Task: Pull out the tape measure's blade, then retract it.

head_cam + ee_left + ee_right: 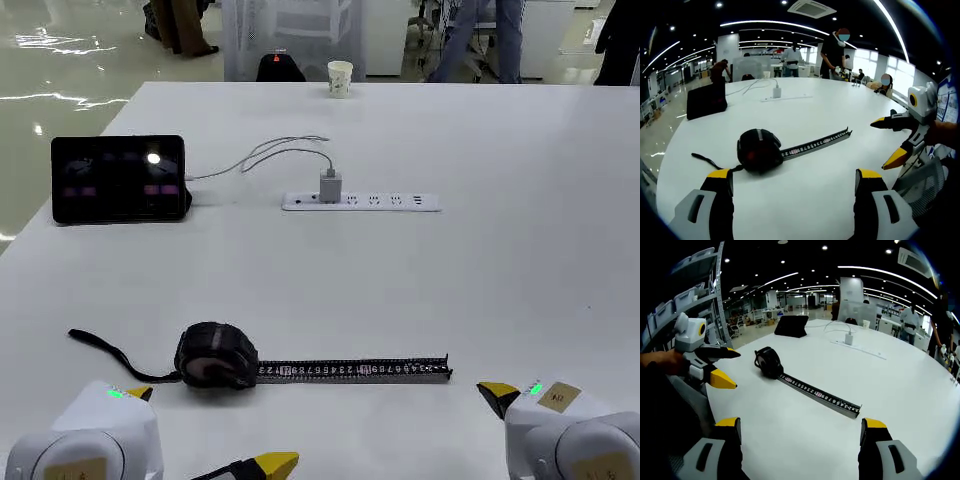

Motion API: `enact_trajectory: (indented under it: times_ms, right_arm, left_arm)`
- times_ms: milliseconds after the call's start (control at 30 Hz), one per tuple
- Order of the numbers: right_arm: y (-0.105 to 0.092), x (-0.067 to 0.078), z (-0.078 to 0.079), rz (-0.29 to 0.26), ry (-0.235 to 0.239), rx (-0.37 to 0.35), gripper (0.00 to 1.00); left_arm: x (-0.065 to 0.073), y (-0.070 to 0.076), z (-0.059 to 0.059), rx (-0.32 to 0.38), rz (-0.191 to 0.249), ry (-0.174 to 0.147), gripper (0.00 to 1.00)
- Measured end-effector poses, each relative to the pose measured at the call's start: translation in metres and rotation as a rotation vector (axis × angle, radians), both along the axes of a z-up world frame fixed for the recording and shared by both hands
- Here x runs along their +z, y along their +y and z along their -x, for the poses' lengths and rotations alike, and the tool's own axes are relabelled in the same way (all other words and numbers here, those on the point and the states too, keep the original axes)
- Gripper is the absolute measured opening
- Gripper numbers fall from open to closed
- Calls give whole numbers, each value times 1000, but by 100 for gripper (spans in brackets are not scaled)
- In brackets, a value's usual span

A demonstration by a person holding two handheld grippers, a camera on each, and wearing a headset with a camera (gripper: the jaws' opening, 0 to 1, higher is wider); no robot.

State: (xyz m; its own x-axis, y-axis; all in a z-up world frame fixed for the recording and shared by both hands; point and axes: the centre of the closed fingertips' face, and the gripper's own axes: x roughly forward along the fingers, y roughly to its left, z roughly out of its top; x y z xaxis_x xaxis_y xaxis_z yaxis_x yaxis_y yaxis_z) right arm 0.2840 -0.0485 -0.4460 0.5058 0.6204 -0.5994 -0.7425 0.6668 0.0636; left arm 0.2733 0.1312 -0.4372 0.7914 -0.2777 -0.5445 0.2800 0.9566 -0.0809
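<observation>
Down at the near edge in the head view, the left hand-held gripper (207, 428) sits low with its yellow-tipped jaws spread wide and nothing between them. Its own view shows the same: both jaws well apart, bare table (480, 270) between them.

Just past it is the tape measure (215, 355), a chunky black case lying on the white table. A thin black strap (105, 350) trails off its left side and curls along the surface. Out of the right side comes the blade (350, 370), pulled out and lying flat, running straight to the right with its printed numbers facing up. The end hook is off toward the right hand-held gripper (883, 144), near it but not touching.

That one's jaws are spread too and hold nothing, which is pretty clear from the left gripper view and from its own. So neither gripper is on the tape measure; both hang at the near side of the table, one off each end of it.

Further back, going left to right: a dark tablet (118, 178) propped up, a white cable (270, 155) looping from it over to a charger (330, 186) plugged into a white power strip (360, 201), and a paper cup (340, 78) right at the far edge.
</observation>
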Motion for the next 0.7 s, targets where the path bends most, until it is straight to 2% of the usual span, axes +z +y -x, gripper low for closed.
enact_trajectory:
  times_ms: [300, 700]
  right_arm:
    - [0, 0, -1, -7, 0, 56, 98]
    - [-8, -3, -15, 11, -11, 138, 92]
  left_arm:
    - [-1, 0, -8, 24, 6, -7, 99]
    - [-5, 2, -24, 57, -3, -14, 99]
